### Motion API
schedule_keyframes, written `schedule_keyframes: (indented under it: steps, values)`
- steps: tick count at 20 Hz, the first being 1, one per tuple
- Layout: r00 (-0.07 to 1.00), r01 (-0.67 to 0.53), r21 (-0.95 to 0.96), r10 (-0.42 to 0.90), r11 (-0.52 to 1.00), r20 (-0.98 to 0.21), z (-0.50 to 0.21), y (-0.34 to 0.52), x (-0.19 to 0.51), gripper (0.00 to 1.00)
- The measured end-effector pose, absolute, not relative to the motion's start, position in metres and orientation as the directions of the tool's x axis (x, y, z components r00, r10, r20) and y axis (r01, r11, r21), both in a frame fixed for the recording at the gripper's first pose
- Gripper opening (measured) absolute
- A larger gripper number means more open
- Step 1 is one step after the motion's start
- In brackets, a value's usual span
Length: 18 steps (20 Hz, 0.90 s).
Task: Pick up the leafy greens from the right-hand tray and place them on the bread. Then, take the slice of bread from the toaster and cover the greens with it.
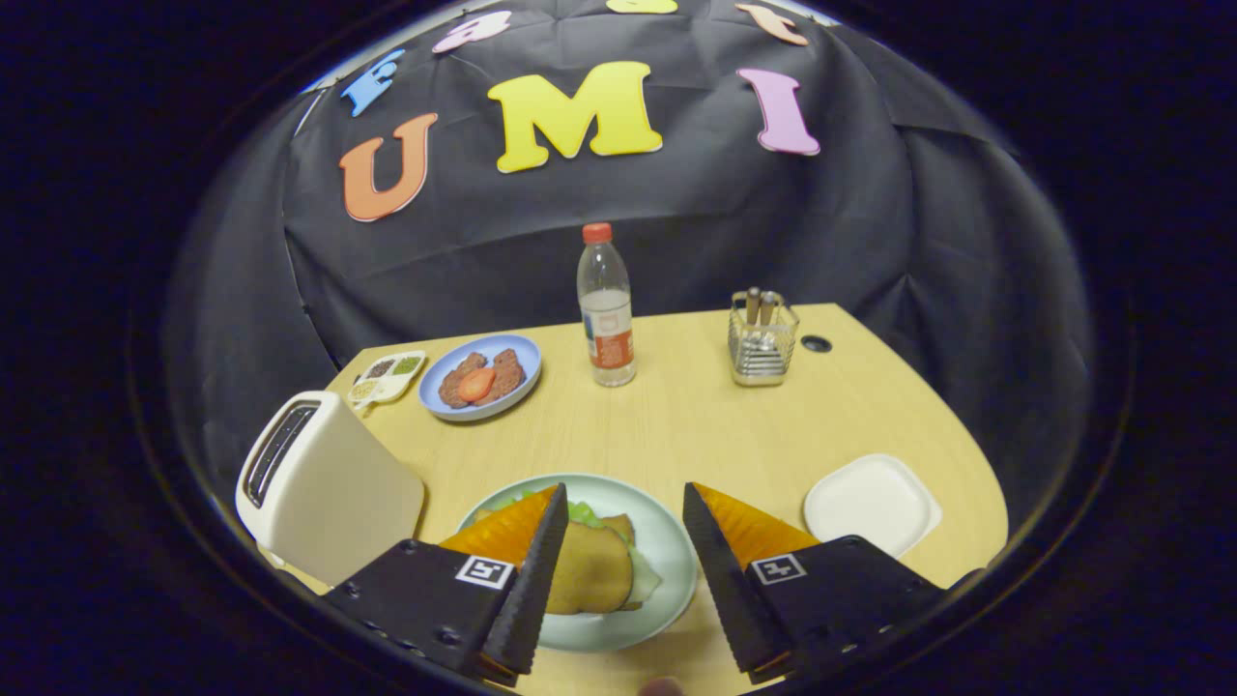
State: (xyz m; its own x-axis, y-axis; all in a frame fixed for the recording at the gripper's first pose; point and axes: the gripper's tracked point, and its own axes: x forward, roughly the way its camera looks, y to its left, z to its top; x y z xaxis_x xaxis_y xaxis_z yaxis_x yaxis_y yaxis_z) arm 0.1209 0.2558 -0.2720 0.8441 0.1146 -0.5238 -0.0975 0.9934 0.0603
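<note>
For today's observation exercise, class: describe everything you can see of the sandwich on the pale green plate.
The sandwich lies flat on the pale green plate, between the open gripper fingers, which hover above it without touching. Its top is a browned slice of bread with a darker crust, looking smooth and toy-like. Leafy greens poke out beneath it at the far edge and along the right side. A second brownish piece shows at the far corner. What lies under the greens is hidden. The left finger covers the sandwich's left part. The toaster stands left.

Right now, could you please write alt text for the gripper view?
The open claw hovers over a pale green plate holding a bread slice on leafy greens. A white toaster stands beside it; beyond are a water bottle and an empty white tray.
</note>
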Motion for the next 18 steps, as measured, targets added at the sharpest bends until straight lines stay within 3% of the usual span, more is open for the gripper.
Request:
schedule_keyframes:
  steps: [8,10,18]
  values:
    - [0.975,-0.091,-0.026,0.084,0.995,-0.206,-0.112,0.267,0.073,0.95]
    - [0.985,-0.083,-0.029,0.078,0.996,-0.152,-0.089,0.273,0.058,0.95]
    - [0.992,-0.079,-0.027,0.075,0.997,-0.104,-0.073,0.311,0.033,0.95]
